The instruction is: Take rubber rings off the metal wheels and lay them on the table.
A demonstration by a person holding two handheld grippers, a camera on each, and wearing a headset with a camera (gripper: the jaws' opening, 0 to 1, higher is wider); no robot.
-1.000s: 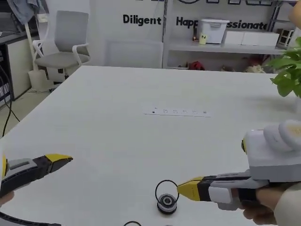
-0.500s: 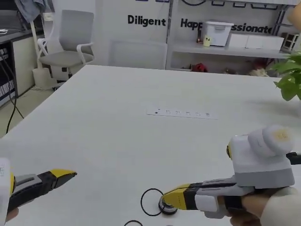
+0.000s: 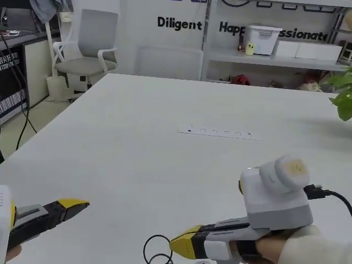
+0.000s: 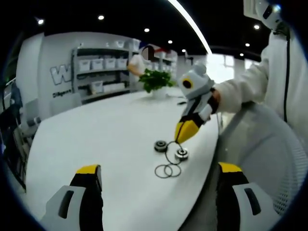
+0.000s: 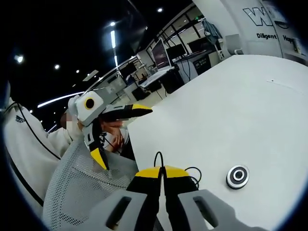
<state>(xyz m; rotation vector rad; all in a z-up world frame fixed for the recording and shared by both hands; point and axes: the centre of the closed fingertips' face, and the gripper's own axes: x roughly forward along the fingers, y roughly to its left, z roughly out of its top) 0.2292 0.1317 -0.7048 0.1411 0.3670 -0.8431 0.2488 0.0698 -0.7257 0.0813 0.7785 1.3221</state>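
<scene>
My right gripper hovers low over the near part of the white table, shut on a thin black rubber ring that hangs from its yellow tips. In the right gripper view the jaws are closed, the ring rises from them, and a metal wheel lies to the right. The left gripper view shows two metal wheels under the right gripper, with two loose rings flat on the table beside them. My left gripper stands open at the lower left, nothing between its jaws.
A socket strip is set into the middle of the table. An office chair stands past the far left corner, shelves with white bins along the back wall, a plant at the right edge. The table's near edge is close.
My right gripper has moved left with the rubber ring, drawing it away from the wheel it lay around. The head view has shifted too. The left gripper has hardly moved.
</scene>
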